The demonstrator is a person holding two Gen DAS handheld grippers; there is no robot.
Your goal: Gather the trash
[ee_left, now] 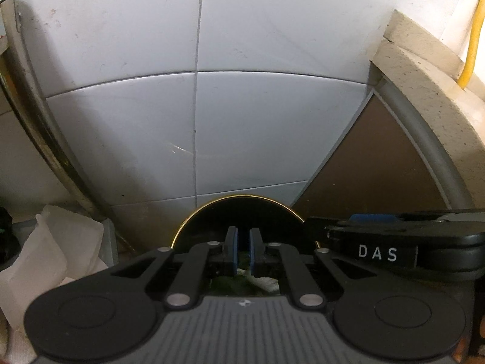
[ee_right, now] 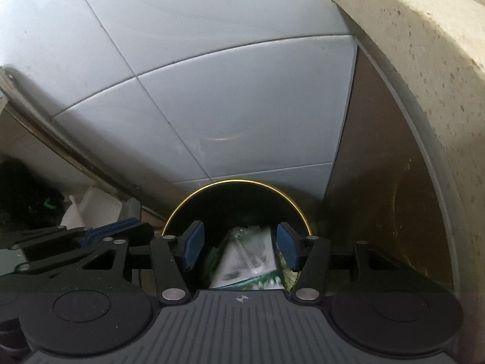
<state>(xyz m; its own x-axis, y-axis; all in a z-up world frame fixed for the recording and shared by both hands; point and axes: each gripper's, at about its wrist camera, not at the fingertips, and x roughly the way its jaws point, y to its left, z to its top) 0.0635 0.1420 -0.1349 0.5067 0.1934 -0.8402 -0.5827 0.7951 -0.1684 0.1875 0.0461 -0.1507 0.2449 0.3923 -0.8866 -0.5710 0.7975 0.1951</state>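
Left wrist view: left gripper (ee_left: 243, 250) nearest, blue pads (ee_left: 233, 248) drawn almost together with only a thin slit between, nothing visibly clamped. Tips sit over the mouth of a black round bin with gold rim (ee_left: 194, 215). Through the linkage gap, scraps of green-and-white trash (ee_left: 257, 282) show below, inside the bin. Right gripper (ee_left: 394, 242) enters from the right side, just beside the bin. Crumpled white material (ee_left: 51, 251) lies at left, on the floor by the tiled wall (ee_left: 121, 91).

Right wrist view: right gripper (ee_right: 239, 250) nearest, pads (ee_right: 192, 247) about half spread, empty; neither pad touches anything. Between them, lower down in the bin (ee_right: 182, 209), lies a green-and-white printed wrapper (ee_right: 251, 261), blurred. Left gripper (ee_right: 100, 236) sits just left of the bin rim. Speckled stone ledge (ee_right: 409, 60) at right.
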